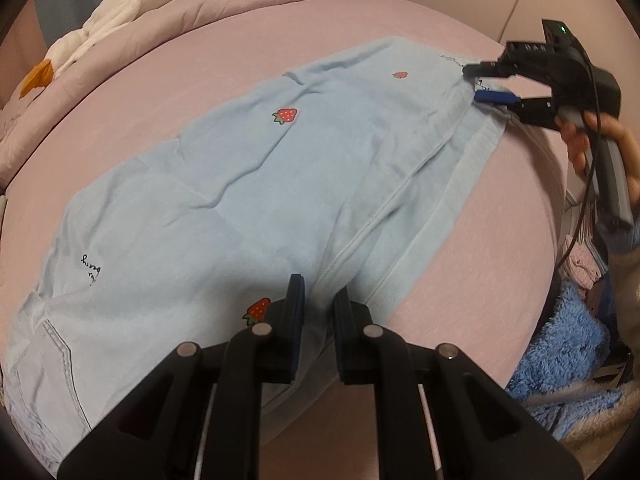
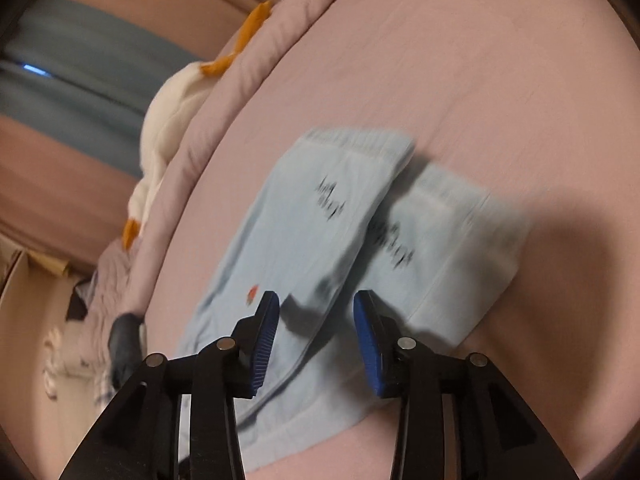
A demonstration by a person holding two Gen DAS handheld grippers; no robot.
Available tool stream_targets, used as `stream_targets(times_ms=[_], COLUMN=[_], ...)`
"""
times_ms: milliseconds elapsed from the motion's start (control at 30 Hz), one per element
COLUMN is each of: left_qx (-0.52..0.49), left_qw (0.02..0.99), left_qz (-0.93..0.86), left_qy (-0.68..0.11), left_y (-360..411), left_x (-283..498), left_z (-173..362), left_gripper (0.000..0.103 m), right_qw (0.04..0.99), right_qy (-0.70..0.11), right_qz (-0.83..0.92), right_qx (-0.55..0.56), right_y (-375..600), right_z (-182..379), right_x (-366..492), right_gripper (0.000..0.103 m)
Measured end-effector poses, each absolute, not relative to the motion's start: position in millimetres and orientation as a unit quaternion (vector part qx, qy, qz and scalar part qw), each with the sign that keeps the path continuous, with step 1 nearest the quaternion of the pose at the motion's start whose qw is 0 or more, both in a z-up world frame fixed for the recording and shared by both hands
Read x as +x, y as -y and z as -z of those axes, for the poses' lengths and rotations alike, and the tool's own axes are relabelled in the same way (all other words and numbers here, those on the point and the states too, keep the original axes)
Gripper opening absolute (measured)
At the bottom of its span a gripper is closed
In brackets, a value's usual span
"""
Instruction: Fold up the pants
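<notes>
One pair of pants (image 1: 248, 184), two gaping grippers, left (image 1: 318, 300) and right (image 2: 316, 312).

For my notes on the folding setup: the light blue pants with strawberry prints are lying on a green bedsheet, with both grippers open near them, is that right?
Not quite: the bedsheet is pink, not green, as the left wrist view shows. The rest holds: the light blue pants with strawberry prints lie on it, and the left gripper and right gripper are both open near them.
</notes>
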State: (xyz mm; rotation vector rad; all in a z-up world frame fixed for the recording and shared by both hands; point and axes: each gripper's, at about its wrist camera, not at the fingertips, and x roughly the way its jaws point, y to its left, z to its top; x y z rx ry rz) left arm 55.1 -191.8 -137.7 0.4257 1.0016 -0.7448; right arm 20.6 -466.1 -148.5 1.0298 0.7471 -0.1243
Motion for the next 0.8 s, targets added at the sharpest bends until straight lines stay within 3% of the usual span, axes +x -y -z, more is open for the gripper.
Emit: stream_targets(times_ms=[167,200,233,467,767,800], left_qx=[0.212,0.215,0.217,0.213,0.272,0.273], left_qw=[0.792,0.791,0.792,0.796,0.778,0.78], left_qz=[0.348,0.35,0.352,0.381,0.374,0.369], left_qy=[-0.455,-0.453,-0.449,-0.419,-0.425,-0.425], left_y=[192.0,192.0,191.8,179.4,188.0,187.9], left_x=[44.5,43.0,42.2,35.5,23.6,23.9], left_z=[134.1,133.8,132.8,112.8,133.4,134.5], left_gripper=[0.01,0.008,0.007,0.005,0.006,0.01], right_qw=[0.808,0.811,0.817,0.843,0.819,0.817], right_qy=[-0.345,-0.346,-0.351,-0.326,-0.385,-0.384], right_qz=[0.082,0.08,0.083,0.066,0.104,0.101], right_qx=[0.471,0.465,0.45,0.424,0.413,0.419], right_y=[474.4,479.0,479.7,485.5,482.7,485.5], right_z=[147.2,149.4,147.8,125.1,162.5,163.4], right_x=[39.6,38.6,39.9,7.8,-2.0,-2.7], right_gripper=[0.034,0.014,0.004,0.004,0.004,0.004])
